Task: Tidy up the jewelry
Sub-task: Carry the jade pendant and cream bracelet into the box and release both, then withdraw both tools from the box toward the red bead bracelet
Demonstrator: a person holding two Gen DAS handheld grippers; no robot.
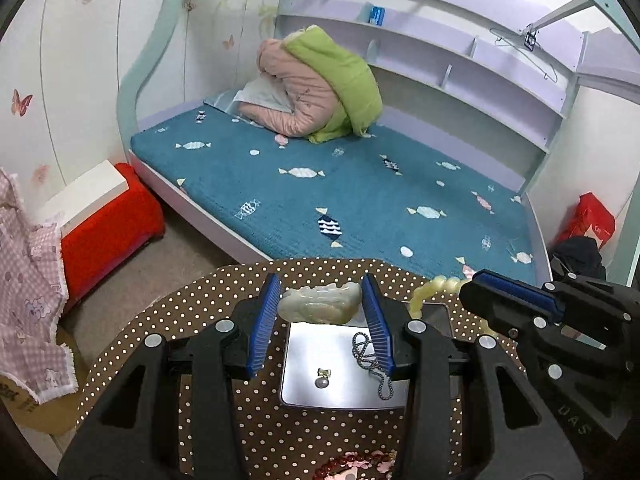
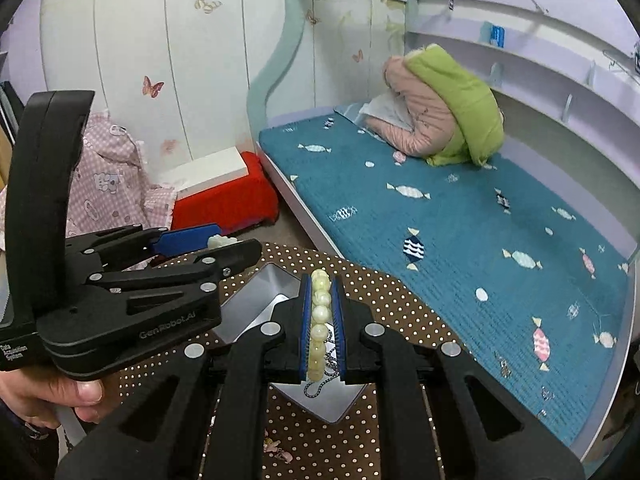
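**A:** What are you gripping on the left?

**B:** Your left gripper point(image 1: 320, 312) is clamped on a pale carved stone point(image 1: 320, 304), milky white-green, glossy and lumpy, stretched crosswise between the ribbed blue pads point(image 1: 264, 320). It hangs just above the far edge of the tray point(image 1: 304, 380).

**A:** And your right?

**B:** Your right gripper point(image 2: 322, 328) is pinched almost together on a bead bracelet point(image 2: 320, 320): round, creamy, pearly beads in a row down the narrow slot between the pads. In the left wrist view its loop curves out beside the black finger, over the tray's right corner.

**A:** How do you hold them?

**B:** Both tools tilt downward toward the table, side by side. Your hand point(image 2: 52, 392) wraps the left tool's handle.

**A:** What lies in the tray?

**B:** It is a shallow, square, shiny metal tray. Inside lie a fine ball chain point(image 1: 372, 364), partly under the left gripper's right pad, and a small pearl drop point(image 1: 322, 380) with a tiny metal top.

**A:** And around you?

**B:** A round table point(image 1: 160, 320) with a brown cloth dotted white; dark red beads point(image 1: 360, 464) at its near edge. Beyond, a bed point(image 1: 360, 200) with a teal, candy-patterned cover, a pink and green jacket point(image 1: 320, 88), lilac shelves, butterfly-papered walls, and a red stool point(image 1: 108, 224).
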